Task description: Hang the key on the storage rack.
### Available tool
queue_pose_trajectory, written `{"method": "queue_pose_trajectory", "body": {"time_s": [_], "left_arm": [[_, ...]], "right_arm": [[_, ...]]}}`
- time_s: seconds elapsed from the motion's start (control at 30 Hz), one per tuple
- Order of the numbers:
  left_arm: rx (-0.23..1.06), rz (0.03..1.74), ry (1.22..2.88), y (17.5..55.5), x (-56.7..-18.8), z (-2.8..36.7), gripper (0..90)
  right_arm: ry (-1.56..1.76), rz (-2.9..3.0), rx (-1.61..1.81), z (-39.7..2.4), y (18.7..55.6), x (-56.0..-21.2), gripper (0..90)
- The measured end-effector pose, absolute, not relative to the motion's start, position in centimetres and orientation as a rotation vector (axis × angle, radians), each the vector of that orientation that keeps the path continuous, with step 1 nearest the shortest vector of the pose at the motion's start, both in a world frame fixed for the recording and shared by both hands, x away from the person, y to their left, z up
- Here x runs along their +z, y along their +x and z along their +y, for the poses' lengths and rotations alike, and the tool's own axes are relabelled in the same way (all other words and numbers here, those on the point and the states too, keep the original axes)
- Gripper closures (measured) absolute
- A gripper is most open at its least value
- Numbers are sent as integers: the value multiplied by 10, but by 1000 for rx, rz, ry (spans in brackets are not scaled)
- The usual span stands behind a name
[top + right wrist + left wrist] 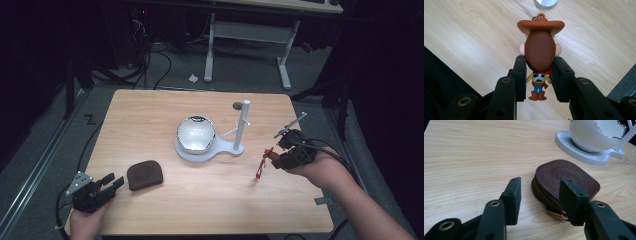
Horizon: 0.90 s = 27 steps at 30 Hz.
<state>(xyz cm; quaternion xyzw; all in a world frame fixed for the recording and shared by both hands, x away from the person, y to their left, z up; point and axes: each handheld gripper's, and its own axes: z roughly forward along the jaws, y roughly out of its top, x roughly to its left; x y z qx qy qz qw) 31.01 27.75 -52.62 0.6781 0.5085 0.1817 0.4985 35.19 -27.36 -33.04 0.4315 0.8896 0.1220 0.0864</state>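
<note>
Toward the right of the high view, the right gripper (276, 150) hangs above the desk (165, 205) with a small cowboy figure keychain (540, 53) clamped between its fingers (520, 75), which stand about half closed on the figure's head and body. In the right gripper view the figure's long axis runs up the frame, hat and metal ring at the top, boots low between the fingers. The white stand (241, 127) with its upright post and side pegs rises up and to the left of this gripper in the high view, beside the glossy bowl (196, 133) on the same base; a hanging move would likely turn on bringing the ring to a peg. At lower left, the left gripper (112, 182) rests with fingers (512, 197) apart and holding nothing, the brown zip pouch (566, 178) just ahead of them.
</note>
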Motion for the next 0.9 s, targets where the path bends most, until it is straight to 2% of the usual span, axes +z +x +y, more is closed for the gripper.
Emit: {"method": "queue_pose_trajectory", "body": {"time_s": [0.9], "left_arm": [[443, 1244, 1624, 310, -526, 282, 528]], "right_arm": [[1254, 2626, 418, -259, 374, -294, 680]]}}
